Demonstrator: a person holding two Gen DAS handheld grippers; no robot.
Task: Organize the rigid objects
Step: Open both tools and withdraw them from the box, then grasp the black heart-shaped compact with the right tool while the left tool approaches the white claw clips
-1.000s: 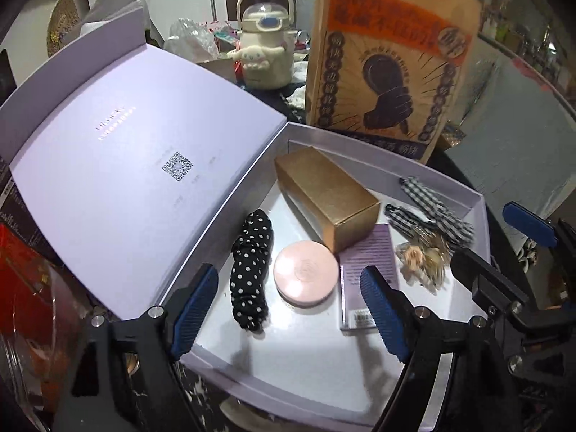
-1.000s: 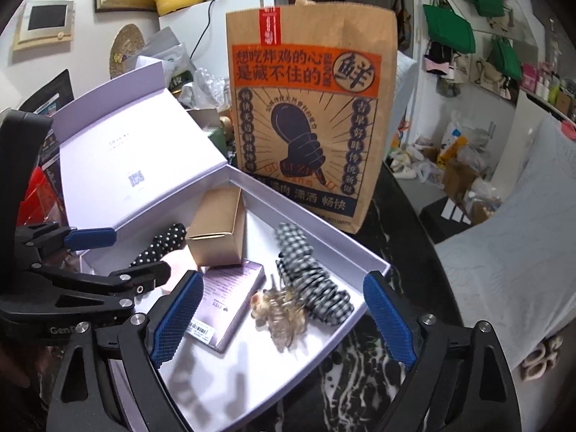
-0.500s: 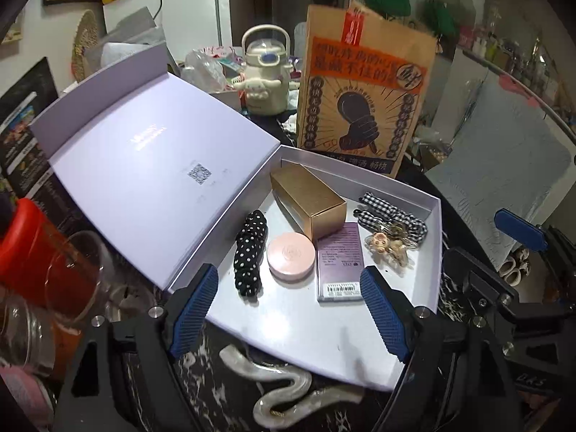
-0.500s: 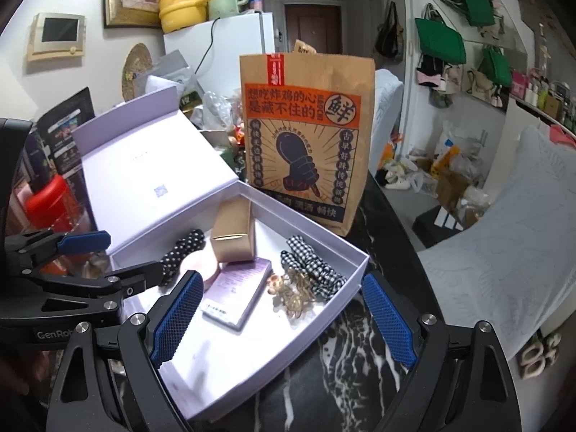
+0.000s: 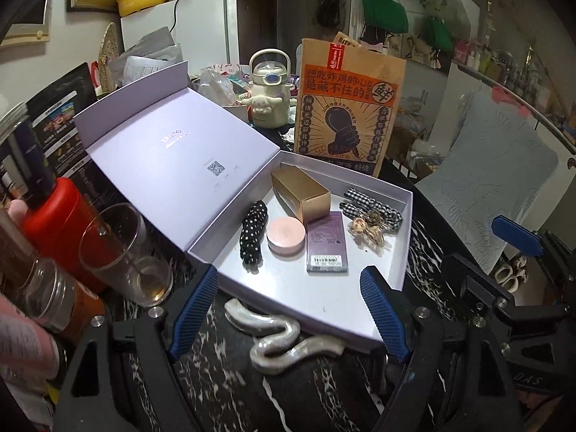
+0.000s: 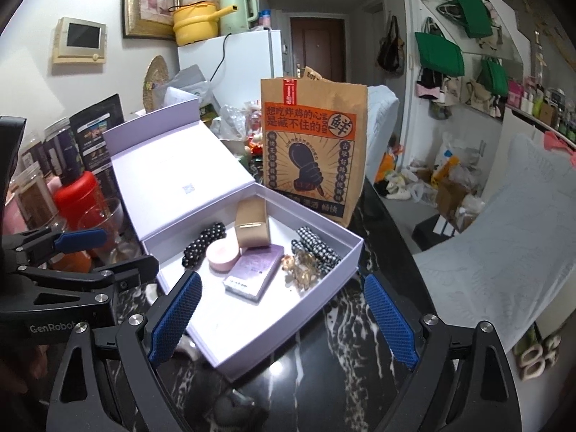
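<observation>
Both the left gripper and right gripper hang released, grasping nothing. 1 pearly wavy hair clip lies on the desk against the near edge of the lavender box, probably next to go in; its long axis runs along that edge, beside the 6 items inside.

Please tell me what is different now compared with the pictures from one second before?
Both grippers drew back and up from the lavender box, which now looks smaller. That brought a wavy pearly hair clip on the marble table and a drinking glass into the left view. Left gripper and right gripper stayed open and empty. The box contents did not move.
</observation>
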